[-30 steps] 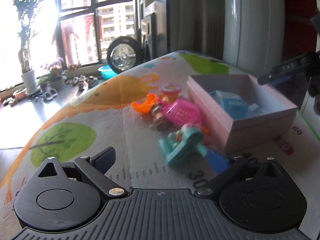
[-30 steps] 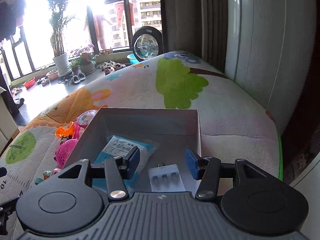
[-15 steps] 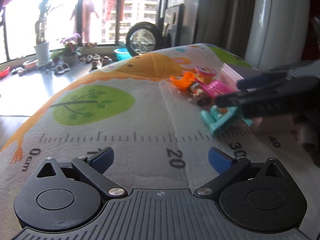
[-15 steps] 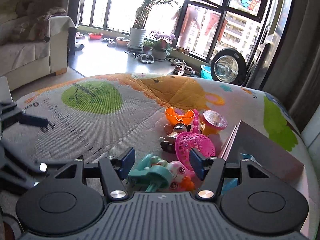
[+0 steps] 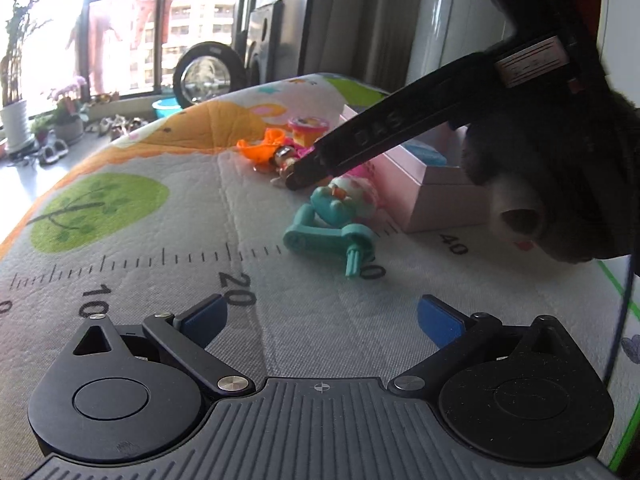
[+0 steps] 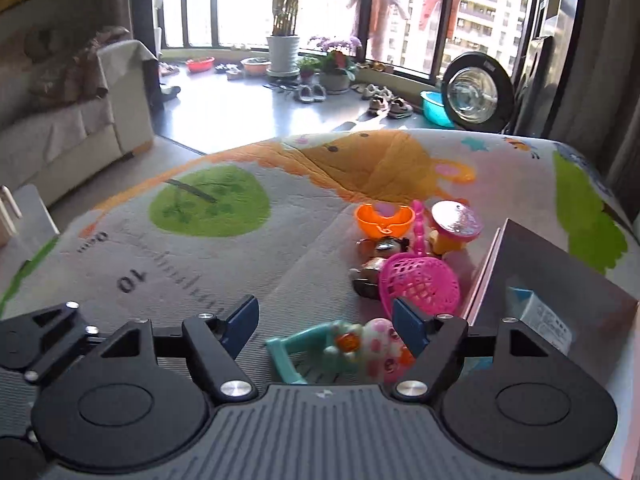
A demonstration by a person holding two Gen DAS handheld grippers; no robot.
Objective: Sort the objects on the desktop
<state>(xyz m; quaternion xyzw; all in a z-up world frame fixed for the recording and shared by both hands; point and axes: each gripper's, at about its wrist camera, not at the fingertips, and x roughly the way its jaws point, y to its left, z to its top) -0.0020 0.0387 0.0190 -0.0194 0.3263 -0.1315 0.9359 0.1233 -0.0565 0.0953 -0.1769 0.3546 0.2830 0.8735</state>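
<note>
Teal toy scooter [image 6: 320, 350] is lying on the table [image 6: 248, 276], directly under my right claw [image 6: 324, 322]; its jaws, just opening, are straddling it untouched, for pickup toward the pink box [image 6: 486, 280]. Left claw [image 5: 322, 322] is hanging apart, empty.

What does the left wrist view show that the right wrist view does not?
Left wrist only: the right gripper from outside, reaching over the toys, and the scooter's handlebar. Right wrist only: a sofa, the pink basket in full, and the scooter lying between the right gripper's open fingers, which have just been opening. Both: orange cup, pink box, printed mat.
</note>
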